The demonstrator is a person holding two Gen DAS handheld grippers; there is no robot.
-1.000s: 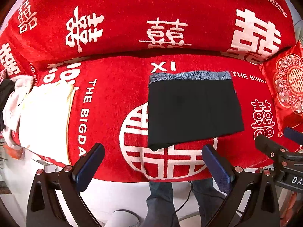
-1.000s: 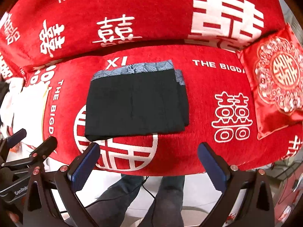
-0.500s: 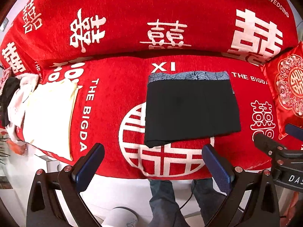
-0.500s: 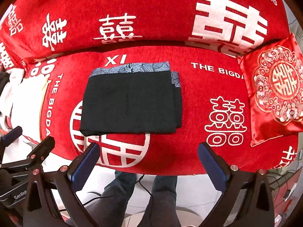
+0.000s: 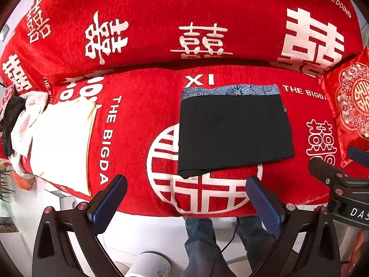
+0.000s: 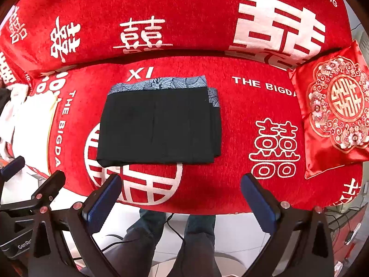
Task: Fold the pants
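The black pants (image 5: 233, 133) lie folded into a flat rectangle on the red sofa seat (image 5: 138, 120), with a blue patterned waistband along the far edge. They also show in the right wrist view (image 6: 159, 127). My left gripper (image 5: 186, 198) is open and empty, held in front of the seat's front edge, apart from the pants. My right gripper (image 6: 180, 196) is open and empty, also in front of the seat edge, below the pants. The right gripper's body shows at the right of the left wrist view (image 5: 341, 184).
A cream folded cloth (image 5: 62, 143) and a pile of white and dark clothes (image 5: 16, 124) lie at the seat's left end. A red embroidered cushion (image 6: 336, 115) sits at the right. The sofa back (image 5: 184, 23) rises behind. The person's legs (image 6: 170, 242) stand below.
Both grippers have drawn back and up slightly from the sofa; the pants look smaller and sit lower-centre in view. The pants have not moved.
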